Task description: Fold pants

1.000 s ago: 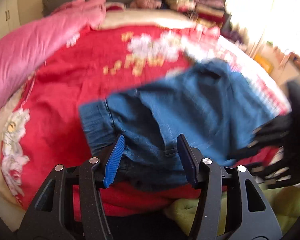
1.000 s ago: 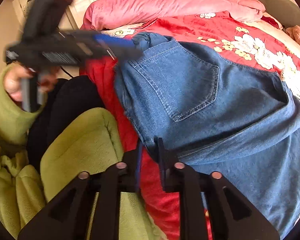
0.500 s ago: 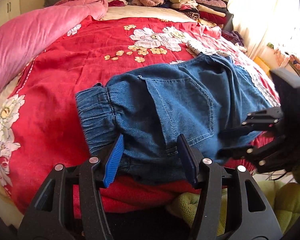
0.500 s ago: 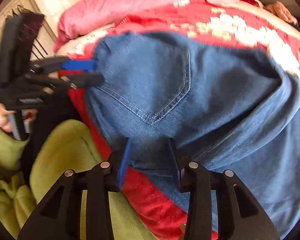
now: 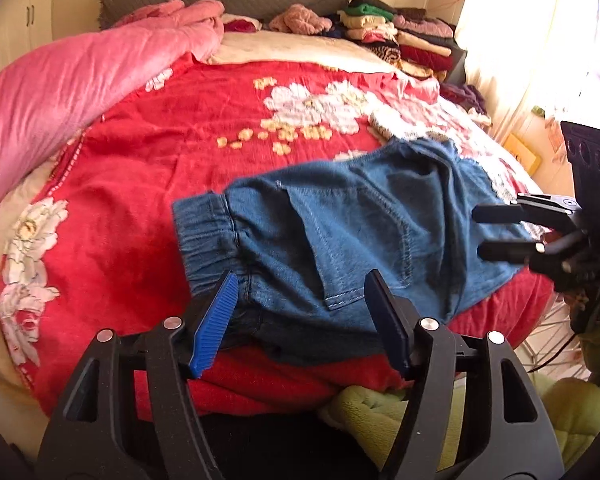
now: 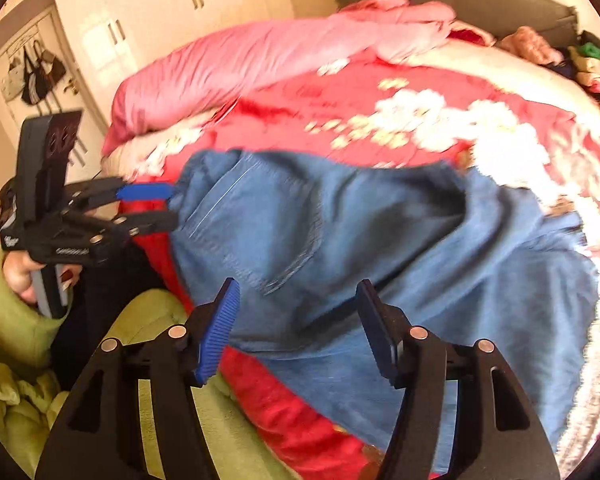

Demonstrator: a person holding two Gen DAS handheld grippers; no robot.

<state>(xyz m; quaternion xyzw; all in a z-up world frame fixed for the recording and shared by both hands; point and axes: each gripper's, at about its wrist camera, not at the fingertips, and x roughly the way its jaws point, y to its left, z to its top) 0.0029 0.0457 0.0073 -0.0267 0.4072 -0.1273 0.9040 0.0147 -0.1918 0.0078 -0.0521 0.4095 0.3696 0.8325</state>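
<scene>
The blue denim pants point(image 5: 339, 236) lie folded on the red flowered blanket point(image 5: 148, 184) near the bed's front edge, elastic waistband to the left, back pocket up. They also show in the right wrist view point(image 6: 359, 248). My left gripper point(image 5: 300, 312) is open, its jaws on either side of the pants' near edge, holding nothing. It shows at the left of the right wrist view point(image 6: 152, 206). My right gripper point(image 6: 296, 320) is open just above the pants' near edge, and it appears at the right of the left wrist view point(image 5: 487, 232).
A pink quilt point(image 5: 72, 84) lies along the bed's left side. Stacks of folded clothes point(image 5: 387, 36) sit at the headboard end on the right. A green fleece garment point(image 6: 148, 360) is below the bed edge. Wardrobe doors point(image 6: 160, 20) stand behind.
My right gripper has opened wide and let go of the pants, then drawn back slightly. The pants have settled flat on the blanket. My left gripper stays open.
</scene>
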